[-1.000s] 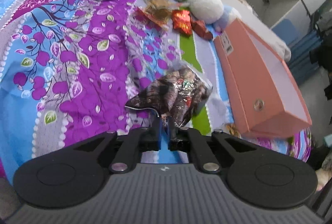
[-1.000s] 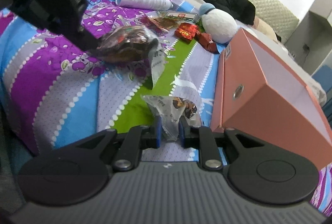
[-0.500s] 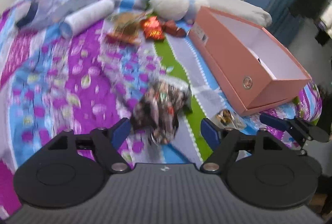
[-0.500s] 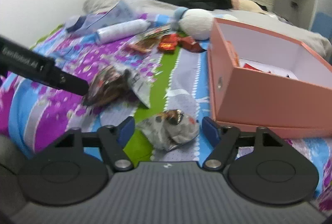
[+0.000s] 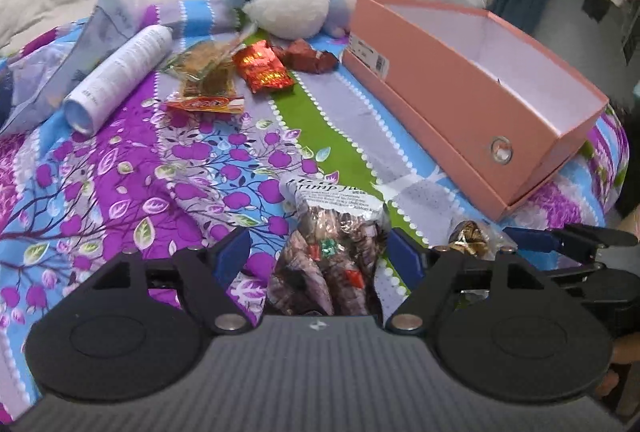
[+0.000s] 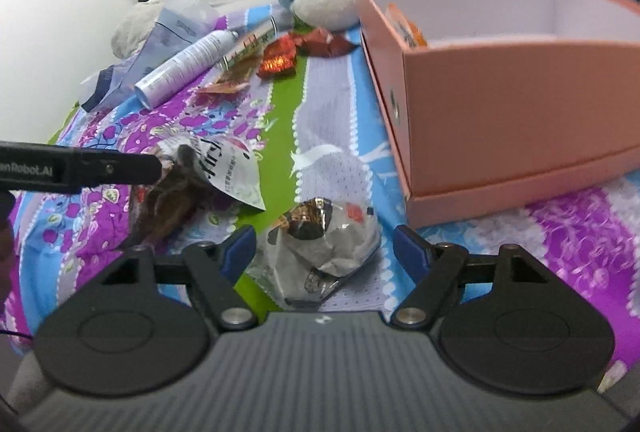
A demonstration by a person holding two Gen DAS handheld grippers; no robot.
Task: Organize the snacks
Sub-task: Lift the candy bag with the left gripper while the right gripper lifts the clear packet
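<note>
Nearby, crinkled clear snack bag (image 5: pixel 334 252)

Both wrist cams sit low and close over the bed (image 5: pixel 120 192), facing fwd toward the headboard end. Left cam views from left, right cam nearer the pink box (image 6: pixel 500 112); both share it.

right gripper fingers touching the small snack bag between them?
Apart. The right wrist view shows the right gripper open, with bedspread visible between each blue fingertip and the small snack bag.
</note>
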